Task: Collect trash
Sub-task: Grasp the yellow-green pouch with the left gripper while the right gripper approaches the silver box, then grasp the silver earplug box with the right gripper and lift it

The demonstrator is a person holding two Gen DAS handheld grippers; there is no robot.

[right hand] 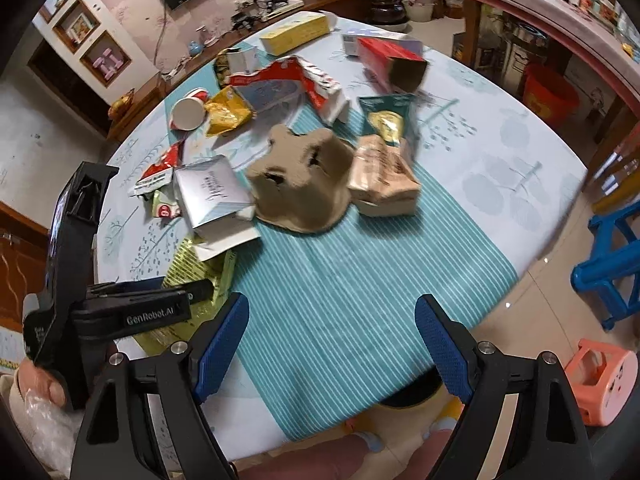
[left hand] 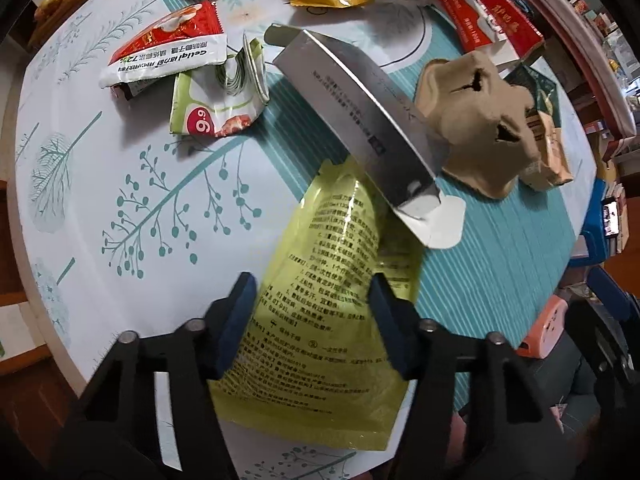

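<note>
A: Left gripper state?
B: Pointing down over the yellow pouch at the near edge of the round table. Pouch sits between the blue pads; both pads look to be touching its sides, can't confirm a firm pinch.
A: Right gripper?
B: Jaws wide apart, nothing between them, over the teal striped cloth.
A: Beyond that?
B: Silver carton lies with one end over the pouch's far end. Egg carton piece just past it mid-table. Farther: red-white wrappers, gold bag, paper cup, yellow box.
</note>
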